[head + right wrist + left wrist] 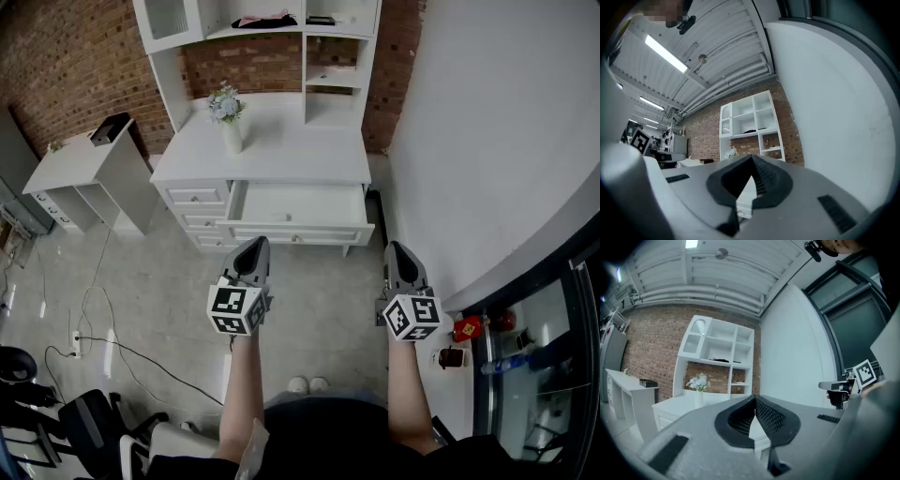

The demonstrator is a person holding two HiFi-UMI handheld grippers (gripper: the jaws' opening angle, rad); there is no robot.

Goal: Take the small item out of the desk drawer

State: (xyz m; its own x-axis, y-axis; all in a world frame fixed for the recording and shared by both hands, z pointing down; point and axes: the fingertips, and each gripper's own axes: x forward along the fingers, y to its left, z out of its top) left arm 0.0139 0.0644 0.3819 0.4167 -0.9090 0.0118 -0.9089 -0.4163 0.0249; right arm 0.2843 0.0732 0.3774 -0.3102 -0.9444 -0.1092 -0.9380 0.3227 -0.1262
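Left tongs (254, 246), right tongs (399, 249): both together, empty, well short of table (281, 141). Drawer (295, 232) open at 12 o'clock; small item inside not discernible. Likely light, easily nudged; pinch across narrow middle.

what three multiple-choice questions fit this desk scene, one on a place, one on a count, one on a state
1. Where is the white vase of pale flowers?
A) on top of the white wooden desk
B) inside a drawer
C) on the floor

2. How many desk drawers are pulled out?
A) none
B) one
C) three

3. How do the left claw and right claw stand?
A) both wide open
B) both shut, empty
C) each shut on a box

Answers:
1 A, the vase stands on the desk top, towards its left end.
2 B, only the wide centre drawer juts out.
3 B, each claw's tips meet with nothing between them.
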